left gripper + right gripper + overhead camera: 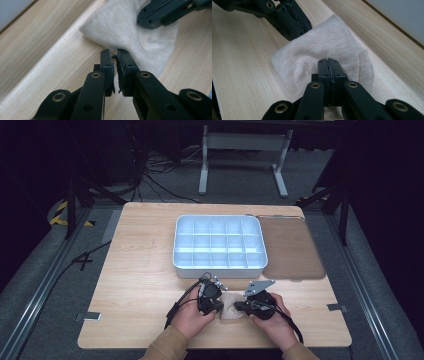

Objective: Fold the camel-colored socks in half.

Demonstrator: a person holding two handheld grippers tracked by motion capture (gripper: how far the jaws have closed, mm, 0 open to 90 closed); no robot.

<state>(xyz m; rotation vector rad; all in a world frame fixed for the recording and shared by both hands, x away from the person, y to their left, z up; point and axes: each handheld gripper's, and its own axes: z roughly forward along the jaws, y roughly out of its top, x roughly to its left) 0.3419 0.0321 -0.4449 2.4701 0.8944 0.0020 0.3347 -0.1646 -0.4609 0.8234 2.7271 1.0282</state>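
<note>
1. High view: sleeves and both hands come in at the near edge of the counter (140, 270). The left gripper (216, 308) and the right gripper (239, 307) point at each other from either side of a small beige cloth (230, 307), which lies on the wood just in front of a white tray (220, 266) with many compartments. A brown mat (292, 250) lies flat, touching the tray's right side. Beyond the counter, cables and a grey stand (245, 142) sit on the floor.

2. Left gripper view: the left gripper (115, 53) has its jaws nearly together, with a narrow slit between the pads. Their tips meet the near edge of the cloth (125, 30); whether the fabric is pinched I cannot tell. The right gripper (142, 20) rests at the cloth's far edge.

3. Right gripper view: the right gripper (328, 61) has its jaws pressed together at the cloth's (322, 50) near edge, seemingly nipping the fabric. The left gripper (298, 33) rests on the cloth's far corner, jaws together.
</note>
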